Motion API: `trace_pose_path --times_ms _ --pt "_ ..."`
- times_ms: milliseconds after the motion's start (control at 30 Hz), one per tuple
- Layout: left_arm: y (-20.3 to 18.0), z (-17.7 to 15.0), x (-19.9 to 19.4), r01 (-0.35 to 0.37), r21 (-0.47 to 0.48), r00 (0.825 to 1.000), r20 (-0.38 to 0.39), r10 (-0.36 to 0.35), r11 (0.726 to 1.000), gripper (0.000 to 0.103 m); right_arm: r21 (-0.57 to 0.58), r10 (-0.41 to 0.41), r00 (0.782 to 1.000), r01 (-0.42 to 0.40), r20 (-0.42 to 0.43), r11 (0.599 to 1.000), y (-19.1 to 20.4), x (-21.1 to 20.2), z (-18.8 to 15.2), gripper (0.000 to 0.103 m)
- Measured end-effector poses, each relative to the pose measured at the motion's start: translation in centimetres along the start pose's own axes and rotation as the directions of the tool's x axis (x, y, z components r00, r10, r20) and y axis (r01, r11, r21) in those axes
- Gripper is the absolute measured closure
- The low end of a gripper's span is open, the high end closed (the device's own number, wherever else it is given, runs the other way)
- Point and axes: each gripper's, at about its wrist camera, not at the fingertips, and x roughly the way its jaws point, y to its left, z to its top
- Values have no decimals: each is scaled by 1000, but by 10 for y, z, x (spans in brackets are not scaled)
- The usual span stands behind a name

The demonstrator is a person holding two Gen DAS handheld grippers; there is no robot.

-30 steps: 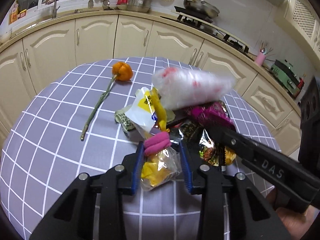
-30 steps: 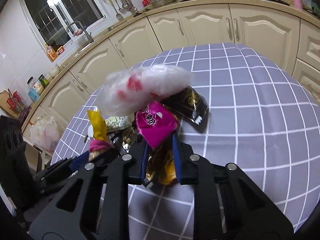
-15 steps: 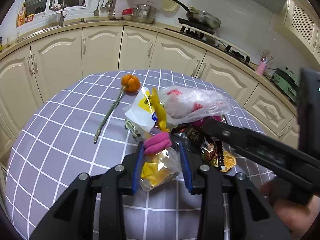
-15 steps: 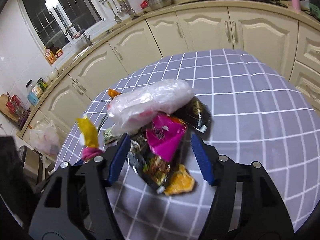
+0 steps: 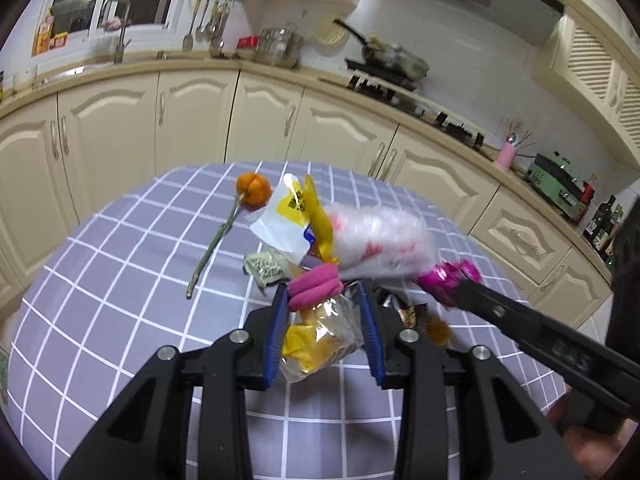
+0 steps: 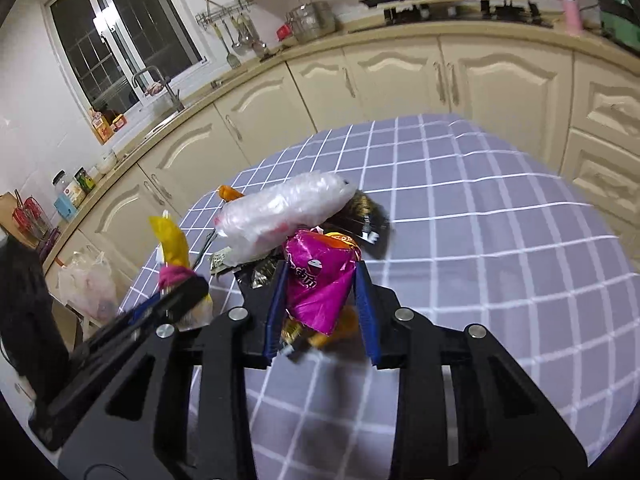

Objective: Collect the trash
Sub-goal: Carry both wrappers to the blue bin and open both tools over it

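Observation:
My left gripper (image 5: 322, 304) is shut on a clear bag of yellow snacks (image 5: 320, 340) with a pink clip (image 5: 314, 286). A white-and-yellow wrapper (image 5: 286, 216) and a clear plastic bag with red print (image 5: 380, 240) stick up from the same bundle. My right gripper (image 6: 320, 284) is closed around a magenta foil wrapper (image 6: 318, 284) with gold and black wrappers (image 6: 362, 212) under it. The clear plastic bag (image 6: 280, 212) rests on top. Both bundles hang above the purple checked table (image 5: 120, 280). The right gripper's arm (image 5: 540, 340) crosses the left wrist view.
An orange flower with a long green stem (image 5: 240, 216) and a patterned scrap (image 5: 264, 266) lie on the table. Cream cabinets (image 5: 192, 120) curve around behind. A white plastic bag (image 6: 86, 284) hangs by the cabinets at the left.
The right gripper opened half a second ago and has closed again on the magenta wrapper. Both grippers have lifted their bundles higher above the table.

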Motion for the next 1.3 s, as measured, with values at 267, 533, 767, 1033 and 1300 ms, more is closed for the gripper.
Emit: trace_pose_path --times_ms 267,533,767,1033,1300 --pt "-25 -14 -39 60 52 998 23 -62 997 70 -16 -17 997 18 73 1000 -12 -64 -16 71" --pt "-80 -26 -86 136 132 988 57 -144 982 70 19 -27 986 24 165 1000 -38 -139 -32 71" --pt "-161 -47 -102 251 222 964 26 -263 942 70 101 -122 965 100 233 990 -92 -210 -50 71" --pt "-258 -88 -97 392 335 919 -99 -381 857 70 257 -277 931 215 238 942 -176 -273 -93 71" --pt "-345 -161 -67 530 422 847 -314 -430 735 69 480 -424 897 318 128 818 -280 -306 -164 71"
